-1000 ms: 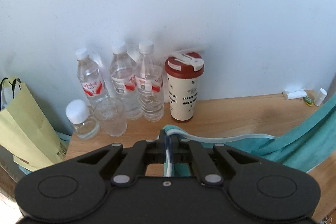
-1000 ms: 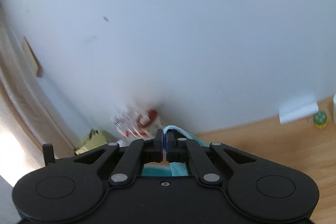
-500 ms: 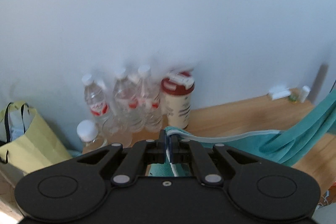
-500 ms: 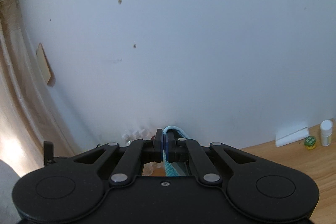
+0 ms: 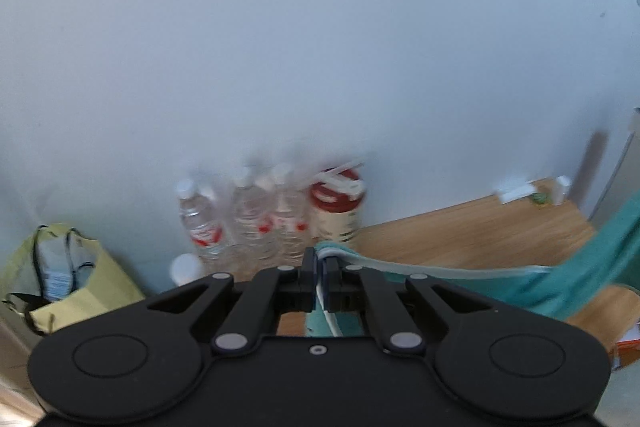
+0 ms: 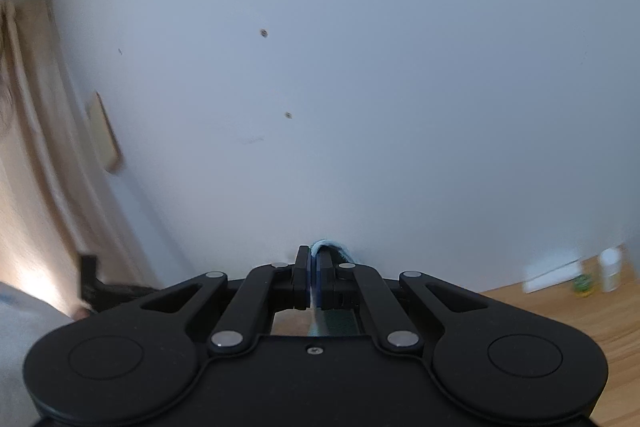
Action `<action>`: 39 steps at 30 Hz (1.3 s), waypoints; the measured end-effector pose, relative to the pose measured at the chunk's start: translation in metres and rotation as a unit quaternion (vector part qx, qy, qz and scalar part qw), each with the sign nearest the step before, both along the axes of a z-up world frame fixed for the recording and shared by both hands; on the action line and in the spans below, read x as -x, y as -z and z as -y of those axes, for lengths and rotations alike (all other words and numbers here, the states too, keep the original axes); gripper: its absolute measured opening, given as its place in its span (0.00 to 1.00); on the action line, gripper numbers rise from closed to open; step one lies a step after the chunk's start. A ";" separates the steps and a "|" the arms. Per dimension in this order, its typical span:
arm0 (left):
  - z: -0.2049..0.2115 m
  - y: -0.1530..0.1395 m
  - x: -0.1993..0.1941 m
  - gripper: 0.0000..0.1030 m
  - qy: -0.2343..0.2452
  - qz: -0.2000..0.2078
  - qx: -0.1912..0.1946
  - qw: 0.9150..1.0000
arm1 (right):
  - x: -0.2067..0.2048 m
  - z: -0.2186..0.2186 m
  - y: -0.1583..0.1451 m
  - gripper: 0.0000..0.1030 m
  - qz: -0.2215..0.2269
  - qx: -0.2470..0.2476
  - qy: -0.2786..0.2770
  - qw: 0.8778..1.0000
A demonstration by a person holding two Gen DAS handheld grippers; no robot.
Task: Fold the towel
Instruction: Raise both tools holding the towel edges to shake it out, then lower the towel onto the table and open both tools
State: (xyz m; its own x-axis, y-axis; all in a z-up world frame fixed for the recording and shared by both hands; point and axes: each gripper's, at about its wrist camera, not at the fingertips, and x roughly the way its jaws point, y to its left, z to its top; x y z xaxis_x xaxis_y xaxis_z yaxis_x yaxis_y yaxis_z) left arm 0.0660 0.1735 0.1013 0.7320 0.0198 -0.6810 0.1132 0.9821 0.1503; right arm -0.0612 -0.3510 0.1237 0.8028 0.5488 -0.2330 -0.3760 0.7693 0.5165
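A: White wall (image 5: 320,47), wooden tabletop (image 5: 460,239). Where's your towel (image 5: 592,267)?

B: Lifted off it. Your left claw (image 5: 320,269) and right claw (image 6: 314,267) each clench its pale edge.

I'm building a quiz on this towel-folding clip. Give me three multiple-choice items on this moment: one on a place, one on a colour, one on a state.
1. Where does the red-lidded cup stand?
A. right of the water bottles
B. inside the yellow bag
C. at the table's right end

2. What colour is the towel?
A. red
B. teal
C. yellow

3. How are the left gripper and right gripper?
A. both open, empty
B. left only shut on towel
C. both shut on towel edge

Answers:
1 A, it stands beside the bottles at the wall.
2 B, teal cloth with a pale hem.
3 C, cloth shows between each closed pair of fingers.
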 end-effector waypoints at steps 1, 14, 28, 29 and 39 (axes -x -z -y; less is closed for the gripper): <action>-0.001 0.015 -0.017 0.02 -0.010 -0.017 -0.004 1.000 | -0.005 0.002 0.005 0.02 -0.010 0.003 0.002 1.000; -0.007 0.207 -0.196 0.05 -0.082 -0.115 -0.051 0.989 | -0.151 0.040 0.163 0.02 -0.132 0.012 0.079 0.988; -0.028 0.224 -0.177 0.66 -0.123 -0.103 -0.093 0.983 | -0.214 0.045 0.250 0.19 -0.238 0.158 0.157 0.945; -0.030 0.220 -0.170 0.71 -0.122 -0.098 -0.096 0.983 | -0.213 0.046 0.247 0.24 -0.234 0.161 0.162 0.945; -0.044 0.231 -0.088 0.77 -0.142 -0.158 -0.041 0.976 | -0.183 0.060 0.246 0.36 -0.308 0.146 0.115 0.933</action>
State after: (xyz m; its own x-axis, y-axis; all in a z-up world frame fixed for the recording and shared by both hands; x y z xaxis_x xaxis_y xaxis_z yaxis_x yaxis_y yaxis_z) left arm 0.1538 0.2178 -0.1294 0.4420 0.2555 -0.8599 -0.1090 0.9668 0.2312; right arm 0.1215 -0.4108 -0.1227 0.5553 0.2201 -0.8020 0.1151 0.9347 0.3362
